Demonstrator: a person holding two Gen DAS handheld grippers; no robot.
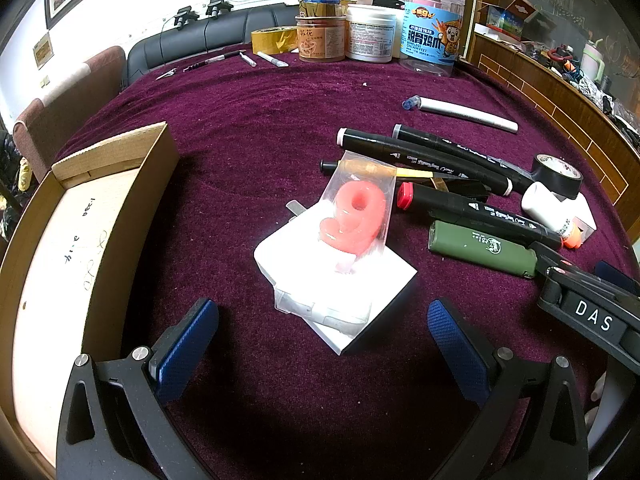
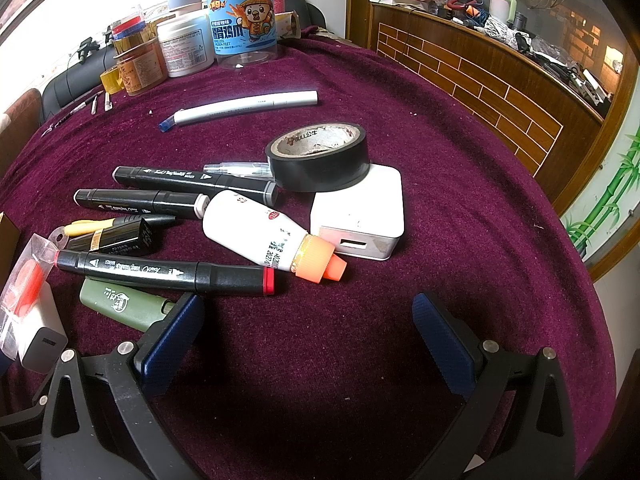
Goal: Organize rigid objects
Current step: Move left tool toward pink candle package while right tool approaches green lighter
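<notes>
A pile of small objects lies on the purple cloth. In the left wrist view a pink number-9 candle in a clear packet (image 1: 358, 212) rests on a white box (image 1: 336, 280), just ahead of my open, empty left gripper (image 1: 322, 334). Black markers (image 1: 424, 156), a green lighter (image 1: 480, 250) and black tape (image 1: 558, 176) lie to the right. In the right wrist view my right gripper (image 2: 308, 334) is open and empty, just short of a white glue bottle with an orange cap (image 2: 272, 236), a red-tipped marker (image 2: 168, 272), a white charger (image 2: 360, 216) and the tape roll (image 2: 318, 158).
An open cardboard box (image 1: 104, 216) stands at the left of the left wrist view. Jars and tubs (image 1: 368, 32) line the table's far edge, with a white pen (image 2: 244, 106) in front. A wooden counter (image 2: 500, 92) runs along the right side.
</notes>
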